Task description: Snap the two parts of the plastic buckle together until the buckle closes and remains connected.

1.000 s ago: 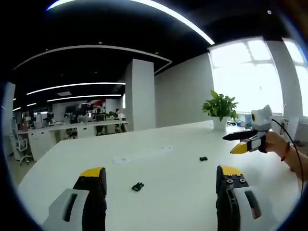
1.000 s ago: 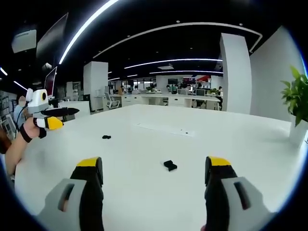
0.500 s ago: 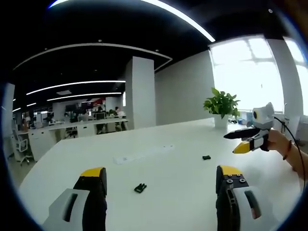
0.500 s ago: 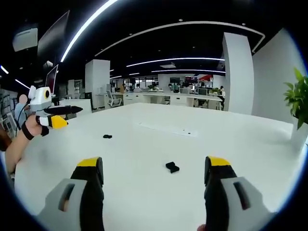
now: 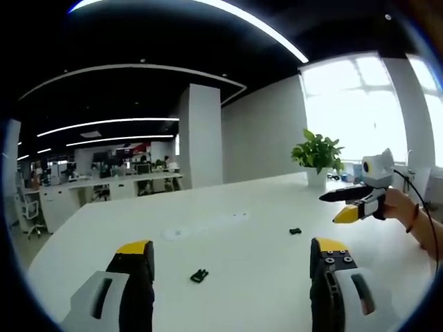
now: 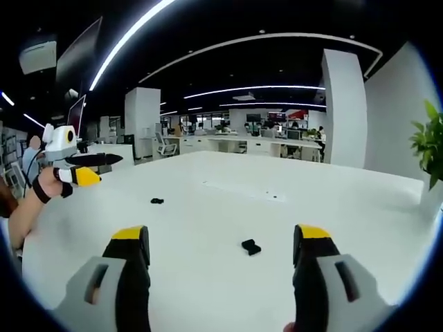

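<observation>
Both buckle halves sat slightly lower in my two views than a second earlier, and the whole scene had slid with them, so I read that as my hands tipping the cameras, not the parts moving.

Left gripper: jaws spread wide, nothing between them. Right gripper: jaws likewise spread wide and empty. Both hung above the white table, clear of it.

Key relation: each half lay ahead of a different gripper. In the left gripper view the nearer buckle half lay between my jaws, a little toward the left jaw, on the table's middle ground; the other buckle half lay farther out, toward the right gripper that entered from the right. In the right gripper view the order swapped: one half sat between my jaws, nearer the right one, and the second lay beyond, toward the left gripper. The halves were well apart, not yet joined.

Judgement: each gripper should take the half just ahead of it.

Appearance: both small, black, plastic. The half near the left gripper seemed to lie with its long axis on a diagonal; prongs or socket too small to tell.
</observation>
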The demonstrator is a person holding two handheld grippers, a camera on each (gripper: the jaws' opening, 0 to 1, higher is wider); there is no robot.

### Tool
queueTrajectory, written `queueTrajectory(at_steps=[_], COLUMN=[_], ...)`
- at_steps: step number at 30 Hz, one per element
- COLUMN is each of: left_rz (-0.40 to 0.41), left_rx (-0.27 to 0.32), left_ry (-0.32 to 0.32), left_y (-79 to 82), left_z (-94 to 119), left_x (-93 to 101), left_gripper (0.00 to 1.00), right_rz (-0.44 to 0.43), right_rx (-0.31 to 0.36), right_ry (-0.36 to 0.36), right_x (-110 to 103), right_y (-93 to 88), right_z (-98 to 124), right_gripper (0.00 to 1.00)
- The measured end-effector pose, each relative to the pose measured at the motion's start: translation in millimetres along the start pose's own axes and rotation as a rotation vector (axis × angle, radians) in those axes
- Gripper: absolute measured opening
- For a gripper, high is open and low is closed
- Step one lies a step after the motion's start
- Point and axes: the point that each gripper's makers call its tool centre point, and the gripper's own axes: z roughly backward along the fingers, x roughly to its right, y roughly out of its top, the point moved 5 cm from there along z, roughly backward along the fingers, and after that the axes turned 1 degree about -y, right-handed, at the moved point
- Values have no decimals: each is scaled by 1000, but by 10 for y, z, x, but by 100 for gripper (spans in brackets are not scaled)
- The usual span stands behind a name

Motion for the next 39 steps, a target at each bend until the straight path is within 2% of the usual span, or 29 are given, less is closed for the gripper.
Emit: queueTrajectory(at_steps=[10, 22, 27, 31, 34, 39], left_rz=[-1, 18, 1, 31, 7, 16], left_rx=[-2, -4, -23, -15, -35, -32], left_ry=[-7, -11, -12, -32, -18, -21], left_y=[27, 5, 11, 10, -28, -21], left_z=[-17, -21, -43, -67, -79, -80], left_x=[-34, -46, -67, -59, -70, -78], left_gripper=[94, 94, 93, 93, 93, 93], right_rz=[-8, -5, 3, -7, -10, -7], right_rx=[18, 9, 12, 6, 0, 12], right_ry=[10, 20, 20, 18, 19, 17], right_x=[45, 60, 60, 74, 80, 71], right_y=[95, 100, 111, 88, 78, 133], right_z=[-23, -88, -103, -125, -120, -123], right_gripper=[85, 85, 85, 85, 85, 84])
